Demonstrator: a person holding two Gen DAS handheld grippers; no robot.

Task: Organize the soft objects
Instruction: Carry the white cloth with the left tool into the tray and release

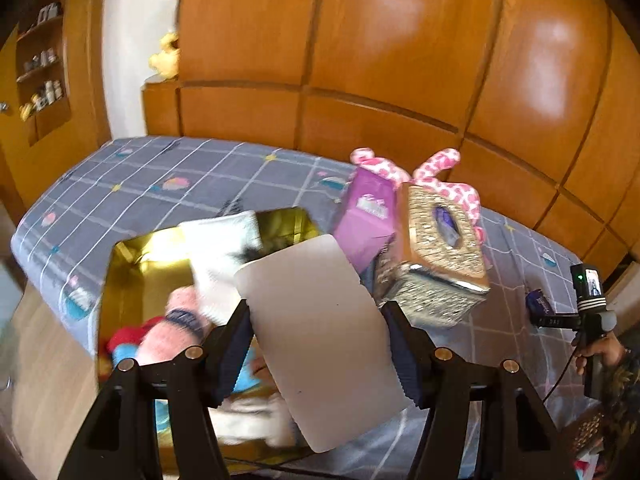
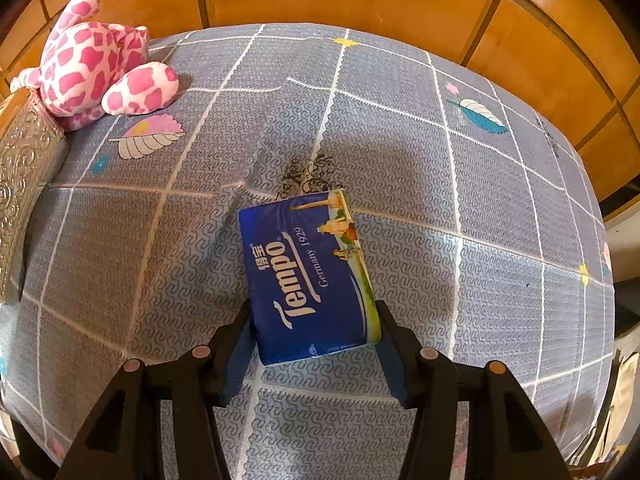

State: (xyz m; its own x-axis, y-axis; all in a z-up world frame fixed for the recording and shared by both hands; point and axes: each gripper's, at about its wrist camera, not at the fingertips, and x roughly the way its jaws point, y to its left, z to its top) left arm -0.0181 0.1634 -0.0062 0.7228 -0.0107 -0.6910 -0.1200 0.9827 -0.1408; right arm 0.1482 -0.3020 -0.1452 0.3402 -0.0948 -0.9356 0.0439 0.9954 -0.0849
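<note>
R gripper (image 2: 316,344) has its jaws pressed on the near end of a blue tissue pack (image 2: 310,276) lying flat on the bedspread (image 2: 440,200); long axis runs straight out from the jaws, far end tipped slightly left. L gripper (image 1: 320,352) clamps a white pack (image 1: 320,340) by its long sides, far end pointing up-left over the gold box (image 1: 136,264) of soft toys. L hand looks nearer the box, so prob. drops first; the pink plush (image 2: 96,56) sits well apart, up-left of the R gripper.

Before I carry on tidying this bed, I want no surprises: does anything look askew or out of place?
Yes: the ornate tissue box sits tilted, one end propped up on the purple pack rather than flat on the bedspread. The pink spotted plush lies slumped behind it.
</note>
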